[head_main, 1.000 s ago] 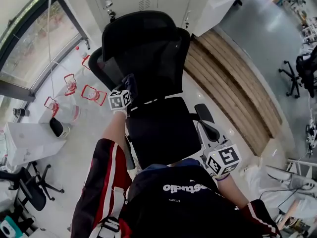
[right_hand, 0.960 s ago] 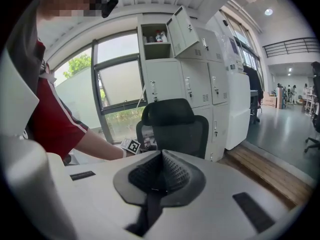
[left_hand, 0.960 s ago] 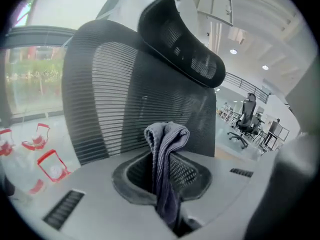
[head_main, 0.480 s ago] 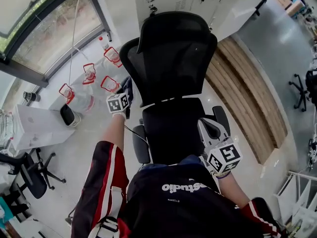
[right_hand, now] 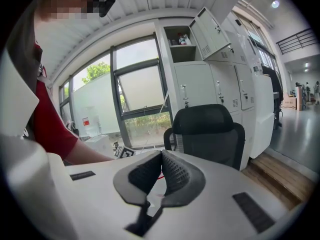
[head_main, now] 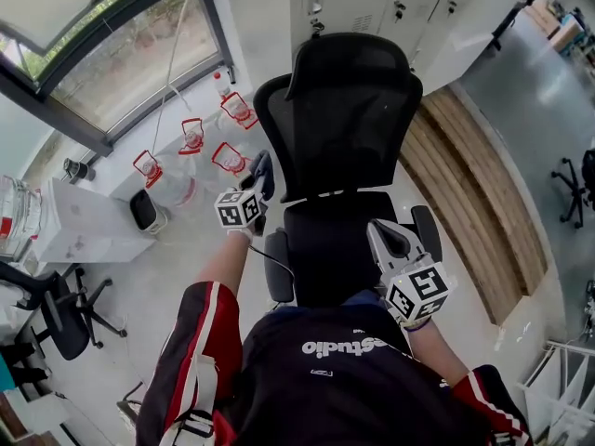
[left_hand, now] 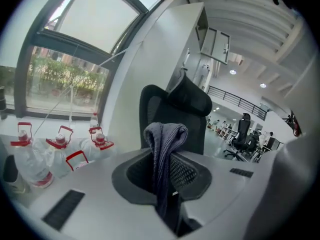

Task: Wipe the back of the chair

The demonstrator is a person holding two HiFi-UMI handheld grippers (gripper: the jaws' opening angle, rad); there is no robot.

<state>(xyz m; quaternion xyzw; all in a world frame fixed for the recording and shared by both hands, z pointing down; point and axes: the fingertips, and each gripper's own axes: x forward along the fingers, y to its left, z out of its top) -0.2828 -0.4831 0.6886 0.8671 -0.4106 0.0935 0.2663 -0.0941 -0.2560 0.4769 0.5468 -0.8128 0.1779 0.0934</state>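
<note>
- Black top [head_main: 325, 379] with white lettering across the back.
- Red sleeves [head_main: 200, 337], each with a white stripe and a black panel.
- Left gripper [head_main: 261, 170] and right gripper [head_main: 378, 230]: pale grey bodies, dark ribbed jaw pads, black-and-white marker cubes [head_main: 240, 208].

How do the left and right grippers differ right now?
Left gripper is clamped on a grey cloth; right gripper is shut on nothing. Left gripper is stretched out beside the chair; right gripper sits close to the person. Both face the chair.
</note>
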